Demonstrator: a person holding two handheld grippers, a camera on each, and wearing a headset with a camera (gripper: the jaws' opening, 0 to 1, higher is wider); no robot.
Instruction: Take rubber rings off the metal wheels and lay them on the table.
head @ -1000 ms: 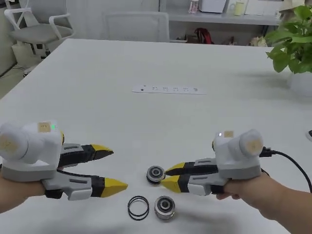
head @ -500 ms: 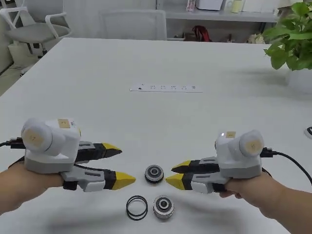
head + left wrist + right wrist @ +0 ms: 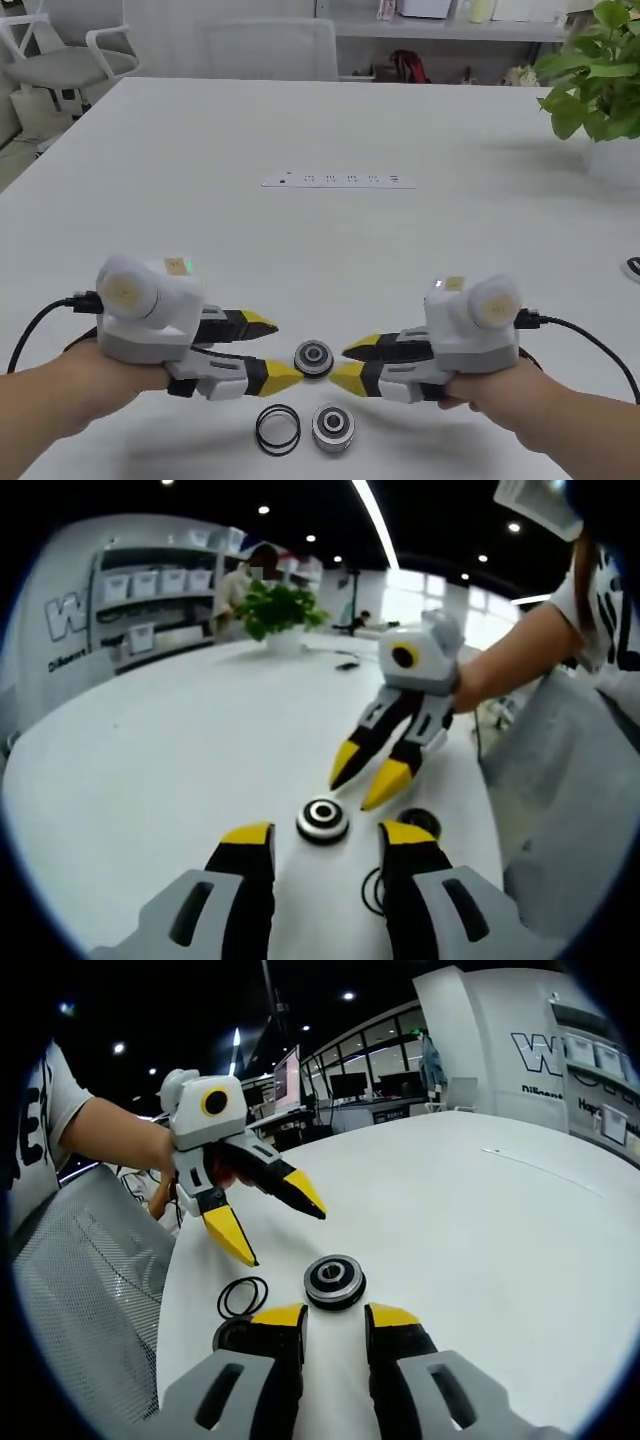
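A metal wheel [image 3: 313, 358] lies flanked on the table [image 3: 300, 120].
Left gripper [image 3: 286, 351] at its 9 o'clock, jaws wide, empty; right gripper [image 3: 340, 364] at 3 o'clock, jaws narrowly parted, empty.

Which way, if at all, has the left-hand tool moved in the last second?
Yes. The left tool has moved right, toward the farther wheel; the gap has closed, and its lower tip now nearly reaches that wheel.

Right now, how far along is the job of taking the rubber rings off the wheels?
Done: loose rubber rings lie on the table beside the nearer wheel, which looks stripped. In hand: nothing is gripped; the left gripper and right gripper, both open, flank the farther wheel. Left: that wheel seems to carry a dark ring to pull off.
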